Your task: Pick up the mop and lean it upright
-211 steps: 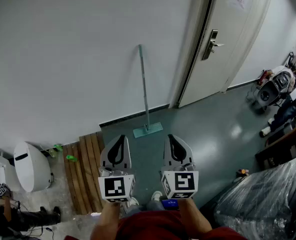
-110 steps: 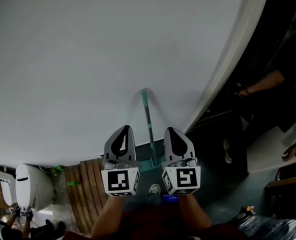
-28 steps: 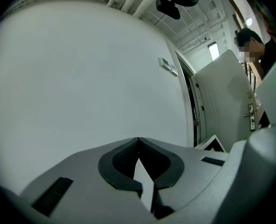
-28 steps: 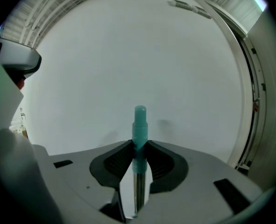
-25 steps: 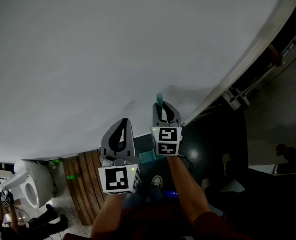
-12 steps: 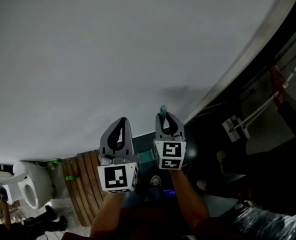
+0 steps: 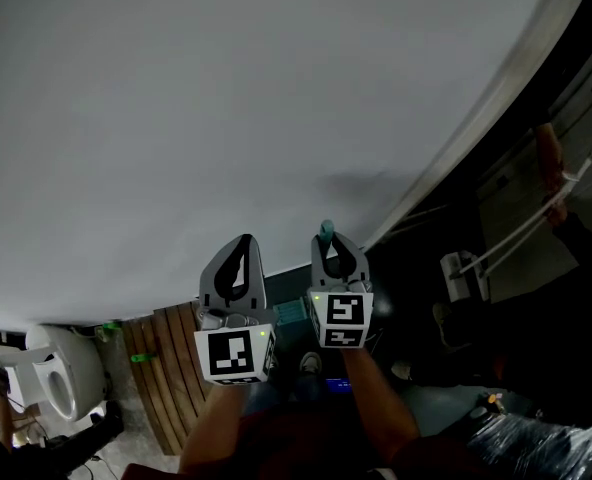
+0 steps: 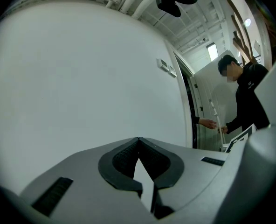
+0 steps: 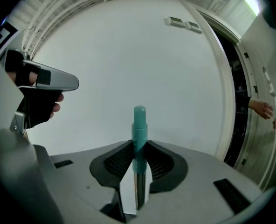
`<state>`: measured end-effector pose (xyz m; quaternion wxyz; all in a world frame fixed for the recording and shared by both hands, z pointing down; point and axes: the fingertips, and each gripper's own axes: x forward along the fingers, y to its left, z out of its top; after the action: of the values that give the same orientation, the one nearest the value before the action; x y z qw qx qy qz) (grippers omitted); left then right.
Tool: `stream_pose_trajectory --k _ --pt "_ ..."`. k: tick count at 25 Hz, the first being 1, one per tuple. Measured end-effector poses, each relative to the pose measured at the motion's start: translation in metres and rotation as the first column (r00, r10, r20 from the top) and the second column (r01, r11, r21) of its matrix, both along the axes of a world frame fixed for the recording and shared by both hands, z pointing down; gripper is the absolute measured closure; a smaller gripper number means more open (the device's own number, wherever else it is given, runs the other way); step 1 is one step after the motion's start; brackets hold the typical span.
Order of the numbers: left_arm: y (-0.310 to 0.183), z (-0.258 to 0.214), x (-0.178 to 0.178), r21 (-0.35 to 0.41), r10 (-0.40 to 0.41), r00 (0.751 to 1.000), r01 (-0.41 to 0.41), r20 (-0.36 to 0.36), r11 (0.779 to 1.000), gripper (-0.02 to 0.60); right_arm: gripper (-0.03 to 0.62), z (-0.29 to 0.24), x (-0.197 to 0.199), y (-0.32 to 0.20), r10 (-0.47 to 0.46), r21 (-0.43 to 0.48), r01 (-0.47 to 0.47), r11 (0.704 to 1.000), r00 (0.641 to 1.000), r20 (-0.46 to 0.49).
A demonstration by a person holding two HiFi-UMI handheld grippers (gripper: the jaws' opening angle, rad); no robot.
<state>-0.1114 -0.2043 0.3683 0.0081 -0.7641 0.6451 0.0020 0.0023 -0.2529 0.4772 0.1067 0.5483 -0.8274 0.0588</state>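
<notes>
The mop stands upright in front of the white wall [image 7: 226, 98]. Its teal handle tip [image 7: 326, 230] pokes up just past my right gripper [image 7: 334, 244], and its teal head [image 7: 292, 313] lies on the floor below, between my two grippers. In the right gripper view the teal tip [image 9: 139, 125] and the metal shaft sit between the pads of the right gripper [image 9: 139, 144], which is shut on the handle. Whether the tip touches the wall I cannot tell. My left gripper [image 7: 244, 244] hovers to the left of the handle; its jaws [image 8: 139, 140] meet at the tips with nothing between them.
Wooden slats [image 7: 161, 368] and a white toilet-like unit [image 7: 61, 378] lie at lower left. A door frame [image 7: 476, 138] runs along the right, with a dark doorway beyond. A person [image 8: 250, 97] there holds a white mop [image 7: 521, 233].
My right gripper, with the mop handle in it, has drawn back from the wall toward me. The left gripper has stayed put. The person at the doorway has shifted with the white mop.
</notes>
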Motion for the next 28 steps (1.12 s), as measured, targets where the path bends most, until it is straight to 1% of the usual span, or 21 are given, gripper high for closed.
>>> stream_pose_trajectory --k 2,7,11,17,23,28 --pt "0.004 -0.004 0.001 -0.001 -0.001 1.0 0.001 0.002 1.0 0.568 0.491 -0.008 0.003 0.004 0.001 0.01 0.0 1.0 1.0 -0.002" --pt "0.005 0.002 0.003 0.01 0.003 1.0 -0.003 0.003 1.0 0.569 0.491 -0.007 0.009 0.013 0.007 0.031 -0.007 0.999 1.0 0.007" --pt "-0.002 -0.006 0.006 0.016 0.004 1.0 -0.004 0.003 1.0 0.569 0.491 -0.028 0.014 0.013 0.006 0.05 -0.008 0.999 1.0 0.028" --pt "-0.013 0.011 -0.001 0.028 0.002 1.0 -0.002 0.004 1.0 0.569 0.491 -0.051 0.013 0.011 -0.009 0.129 0.001 0.992 0.998 0.061" --pt "-0.009 -0.003 0.002 0.056 0.009 1.0 -0.008 -0.017 0.998 0.568 0.491 -0.106 0.019 0.026 -0.027 0.23 0.003 0.973 0.995 0.101" --pt "-0.005 -0.012 -0.001 0.075 0.019 0.999 -0.017 -0.029 0.997 0.569 0.491 -0.121 0.017 0.035 -0.022 0.258 -0.006 0.966 0.994 0.104"
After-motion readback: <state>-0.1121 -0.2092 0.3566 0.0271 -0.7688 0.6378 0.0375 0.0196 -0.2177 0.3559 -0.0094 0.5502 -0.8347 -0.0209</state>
